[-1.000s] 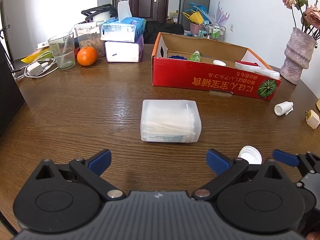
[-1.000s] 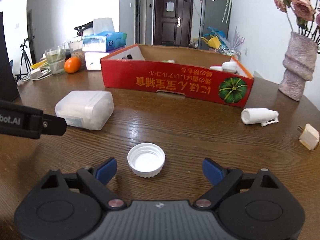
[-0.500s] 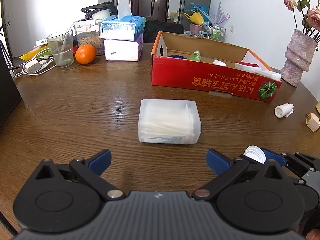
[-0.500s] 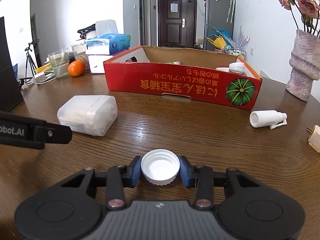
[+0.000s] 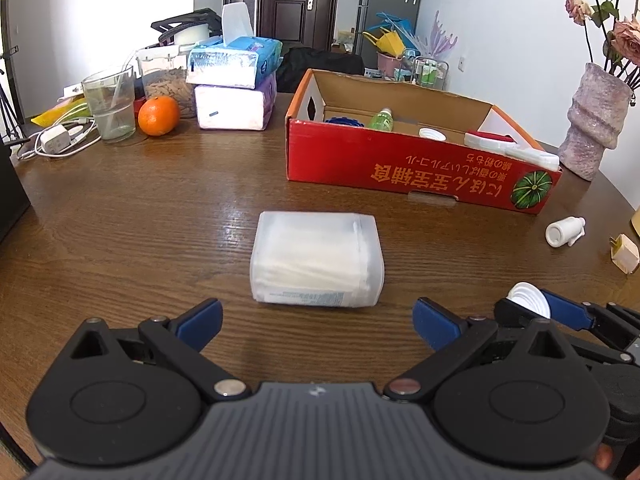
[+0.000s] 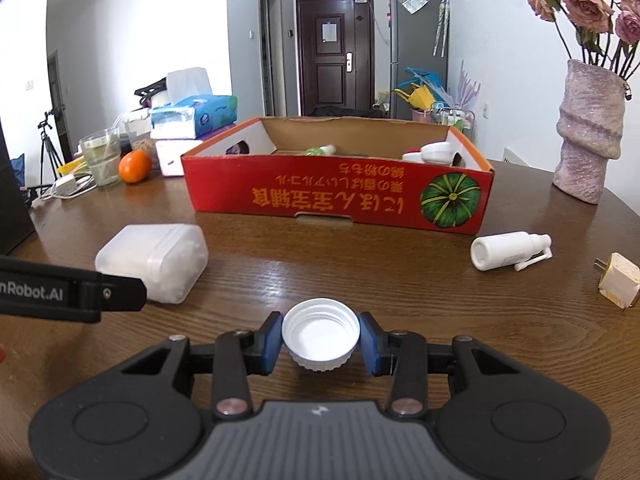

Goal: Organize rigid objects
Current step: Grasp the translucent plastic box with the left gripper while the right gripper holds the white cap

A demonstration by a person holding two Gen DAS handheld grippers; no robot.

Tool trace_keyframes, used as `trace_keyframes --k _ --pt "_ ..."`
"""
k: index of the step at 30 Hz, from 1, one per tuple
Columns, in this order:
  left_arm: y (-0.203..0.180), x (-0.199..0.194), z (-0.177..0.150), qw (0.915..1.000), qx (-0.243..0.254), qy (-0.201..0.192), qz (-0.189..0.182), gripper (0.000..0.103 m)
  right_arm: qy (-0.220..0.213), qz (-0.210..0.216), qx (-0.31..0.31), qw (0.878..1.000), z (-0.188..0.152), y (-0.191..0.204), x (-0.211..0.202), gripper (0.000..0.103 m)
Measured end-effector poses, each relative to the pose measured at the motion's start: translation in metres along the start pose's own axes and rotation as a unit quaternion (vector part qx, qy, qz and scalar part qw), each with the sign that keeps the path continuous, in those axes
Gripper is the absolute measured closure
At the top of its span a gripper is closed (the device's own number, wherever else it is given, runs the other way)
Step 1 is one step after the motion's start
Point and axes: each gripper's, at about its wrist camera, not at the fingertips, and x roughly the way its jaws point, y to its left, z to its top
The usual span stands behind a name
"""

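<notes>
A white bottle cap (image 6: 320, 334), open side up, sits between the blue pads of my right gripper (image 6: 320, 339), which is shut on it just above the wooden table (image 6: 360, 276). The left wrist view shows the same cap (image 5: 526, 300) at the lower right, pinched in the right gripper (image 5: 538, 307). My left gripper (image 5: 318, 318) is open with nothing between its fingers. A translucent plastic box (image 5: 316, 264) lies just ahead of it. The red carton (image 6: 340, 200) stands further back, with a green bottle (image 5: 382, 118) and several white items inside.
A white spray bottle (image 6: 508, 250) and a cream plug adapter (image 6: 618, 286) lie to the right, in front of the carton. A pink vase (image 6: 590, 132) stands at the back right. At the back left are tissue packs (image 5: 232, 60), an orange (image 5: 158, 116) and a glass (image 5: 109, 106).
My right gripper's jaws have closed onto the white cap, which lay loose on the table between them a second ago. The left gripper has stayed open and in place.
</notes>
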Motion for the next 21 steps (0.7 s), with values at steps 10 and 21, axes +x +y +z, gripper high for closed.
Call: trace_keyframes --k 10,21 --pt "-0.005 0.013 0.011 0.9998 -0.01 0.003 0.016 0.0 -0.017 -0.013 0.03 0.999 0.006 -0.021 -0.004 0.063" --pt "-0.017 0.037 0.018 0.9995 -0.002 0.011 0.03 0.0 -0.028 -0.022 0.051 0.998 0.007 -0.033 -0.008 0.063"
